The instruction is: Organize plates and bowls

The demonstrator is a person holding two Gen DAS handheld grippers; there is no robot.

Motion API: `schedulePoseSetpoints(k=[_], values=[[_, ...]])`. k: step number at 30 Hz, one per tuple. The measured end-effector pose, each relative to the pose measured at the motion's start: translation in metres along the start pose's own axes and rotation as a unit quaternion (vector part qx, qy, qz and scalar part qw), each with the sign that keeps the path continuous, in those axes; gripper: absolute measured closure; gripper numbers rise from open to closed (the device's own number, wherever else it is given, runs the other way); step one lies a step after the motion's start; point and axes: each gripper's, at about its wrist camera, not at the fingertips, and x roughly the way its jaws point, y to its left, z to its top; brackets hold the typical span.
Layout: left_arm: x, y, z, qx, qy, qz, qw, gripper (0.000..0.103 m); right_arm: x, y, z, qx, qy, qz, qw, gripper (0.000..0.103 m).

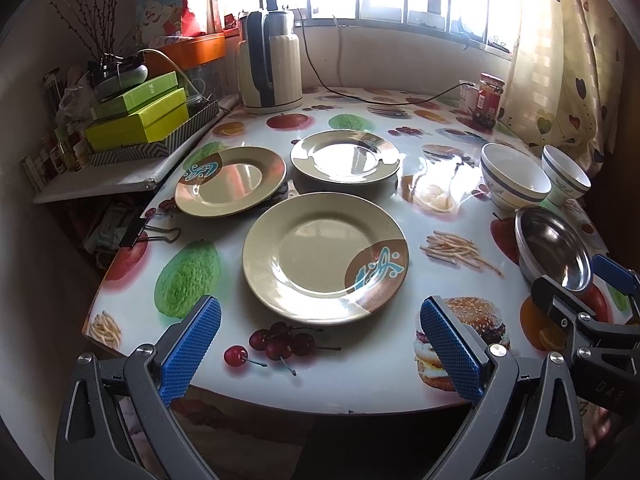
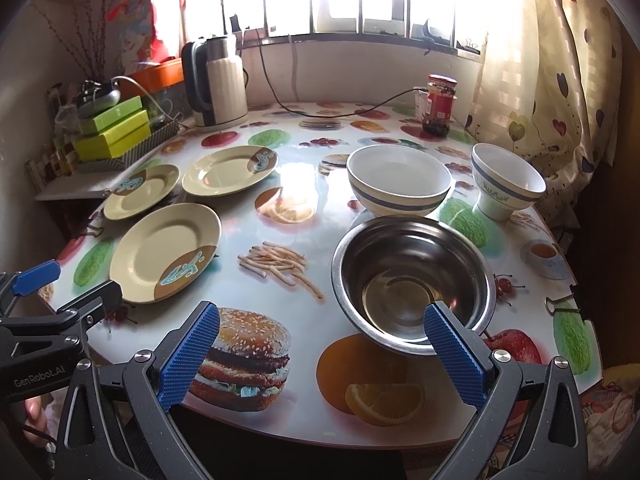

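Three beige plates lie apart on the fruit-print table: a near plate [image 1: 325,258] [image 2: 165,254], a left plate [image 1: 231,181] [image 2: 141,191] and a far plate [image 1: 346,156] [image 2: 230,171]. A steel bowl [image 2: 412,280] [image 1: 554,250] sits at the front right, with a wide white bowl [image 2: 399,179] [image 1: 514,178] and a small white footed bowl [image 2: 506,182] [image 1: 565,174] behind it. My left gripper [image 1: 320,350] is open and empty, just short of the near plate. My right gripper [image 2: 322,354] is open and empty, its right finger [image 2: 452,354] in front of the steel bowl's rim.
A kettle [image 1: 270,64] with its cord stands at the back, a red-labelled jar [image 2: 440,106] at the back right. Green boxes [image 1: 138,118] are stacked on a shelf to the left. A curtain [image 2: 560,80] hangs on the right. Binder clips [image 1: 138,232] grip the table edge.
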Motion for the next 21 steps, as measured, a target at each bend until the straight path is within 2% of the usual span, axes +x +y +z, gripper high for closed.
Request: schedulePoseSetpoints(k=[5, 7, 13, 17, 21], values=[[0.001, 0.022, 0.012, -0.022, -0.009, -0.005, 0.9997, 0.005, -0.006, 0.007, 0.024, -0.014, -0.034, 0.017, 0.999, 0.0], [0.002, 0.034, 0.019, -0.032, -0.011, -0.001, 0.9994, 0.011, -0.005, 0.013, 0.034, -0.022, -0.038, 0.031, 0.999, 0.0], [0.006, 0.077, 0.039, -0.067, -0.021, 0.014, 0.9974, 0.013, 0.007, 0.039, 0.07, -0.034, -0.044, 0.067, 0.996, 0.0], [0.015, 0.107, 0.052, -0.089, -0.019, 0.014, 0.9958, 0.023, 0.025, 0.06, 0.096, -0.034, -0.033, 0.114, 0.992, 0.009], [0.027, 0.133, 0.065, -0.107, -0.013, 0.03, 0.9937, 0.027, 0.048, 0.083, 0.118, -0.045, -0.016, 0.134, 0.99, 0.016]])
